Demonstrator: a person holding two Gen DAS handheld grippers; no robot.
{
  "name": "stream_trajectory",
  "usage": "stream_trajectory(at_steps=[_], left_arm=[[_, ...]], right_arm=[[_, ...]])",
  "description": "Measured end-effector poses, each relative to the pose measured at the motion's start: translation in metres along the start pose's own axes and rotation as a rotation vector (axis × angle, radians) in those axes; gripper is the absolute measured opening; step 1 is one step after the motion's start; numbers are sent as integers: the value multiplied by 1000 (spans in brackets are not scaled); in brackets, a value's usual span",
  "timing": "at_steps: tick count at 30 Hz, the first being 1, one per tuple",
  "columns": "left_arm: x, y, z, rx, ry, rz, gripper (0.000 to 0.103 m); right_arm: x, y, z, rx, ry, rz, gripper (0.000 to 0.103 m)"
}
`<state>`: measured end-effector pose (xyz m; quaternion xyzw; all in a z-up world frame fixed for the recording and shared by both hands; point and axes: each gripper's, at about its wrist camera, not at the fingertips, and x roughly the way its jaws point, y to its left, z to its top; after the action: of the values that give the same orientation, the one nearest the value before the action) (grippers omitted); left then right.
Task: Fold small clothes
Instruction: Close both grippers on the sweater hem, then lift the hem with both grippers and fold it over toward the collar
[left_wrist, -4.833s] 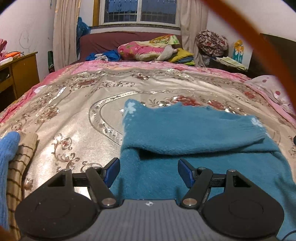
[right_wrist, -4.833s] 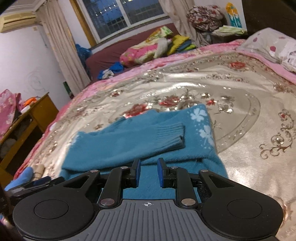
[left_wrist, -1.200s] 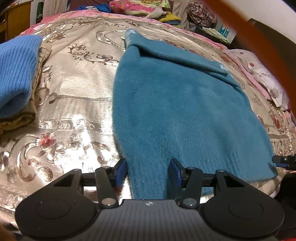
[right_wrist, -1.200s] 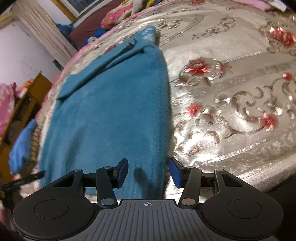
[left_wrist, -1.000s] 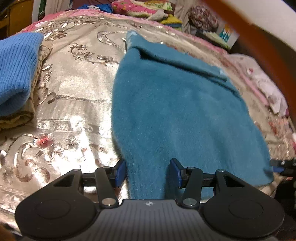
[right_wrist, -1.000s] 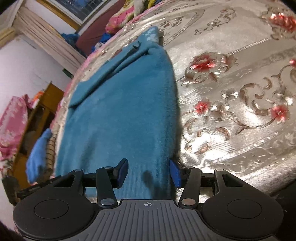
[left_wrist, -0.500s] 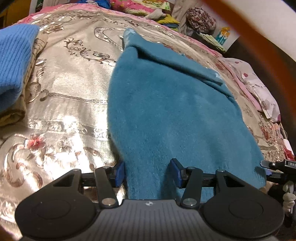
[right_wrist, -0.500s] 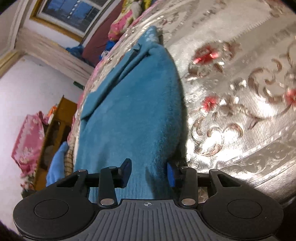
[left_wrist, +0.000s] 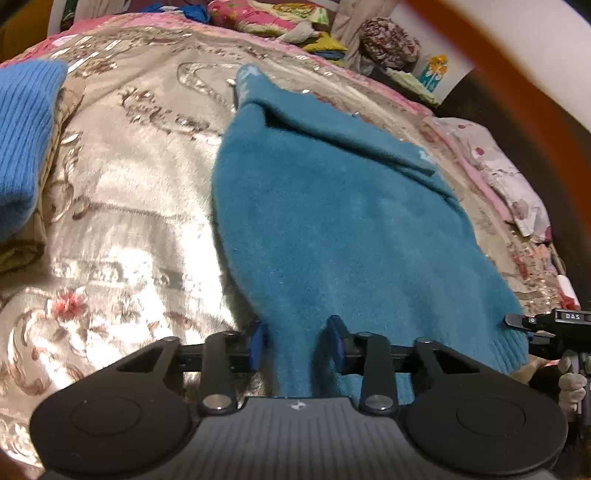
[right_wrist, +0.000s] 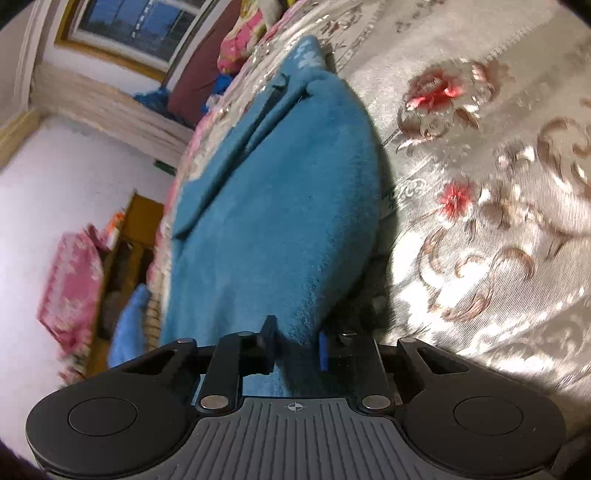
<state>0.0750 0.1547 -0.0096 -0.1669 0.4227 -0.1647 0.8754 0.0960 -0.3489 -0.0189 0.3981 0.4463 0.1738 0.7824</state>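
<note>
Since half a second ago, both grippers have narrowed on the hem of the teal sweater (left_wrist: 332, 229), which lies across the frame centre on the bedspread (left_wrist: 122, 229). It looks soft, light and floppy; hem corners suit gripping. Left gripper (left_wrist: 295, 343) jaws sit half-open around a fold; right gripper (right_wrist: 295, 349) pinches fabric.
</note>
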Motion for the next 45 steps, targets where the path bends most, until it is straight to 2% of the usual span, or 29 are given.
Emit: stream_trajectory(at_steps=[2,4,9,12,15,17,18,21,26,29,34,40,45], left_arm=[[-4,3,6,-23,-18,-35,31],[-3,6,9,-33,-24,-38,31],[16,13,8,-48,36,14,32],[18,9,9,-13,43,22,34],[18,4,10,29,50,24,34],[17,4,12,27,45,5,31],[15,7,15,12,36,-17,26],[9,17,25,-60,-5,-100,21],[4,23,46,-149,-102,-213,19],[4,21,61,-170,-155,-254,18],[11,16,89,-159,-221,-283,18],[25,15,127,-136,-288,-282,18],[40,17,149,-130,-312,-274,18]], right_arm=[[-4,0,1,22,-16,41,19],[-5,3,3,19,-28,71,19],[11,4,7,9,21,2,22],[17,4,5,-9,41,-43,24],[20,5,5,3,40,-30,24],[20,6,6,26,33,10,21],[20,7,7,37,25,34,19],[17,12,13,74,-12,118,18],[19,26,30,100,-71,216,17],[23,37,42,101,-112,267,17],[30,48,70,110,-180,321,17],[41,54,103,95,-228,326,17],[53,56,123,97,-263,330,16]])
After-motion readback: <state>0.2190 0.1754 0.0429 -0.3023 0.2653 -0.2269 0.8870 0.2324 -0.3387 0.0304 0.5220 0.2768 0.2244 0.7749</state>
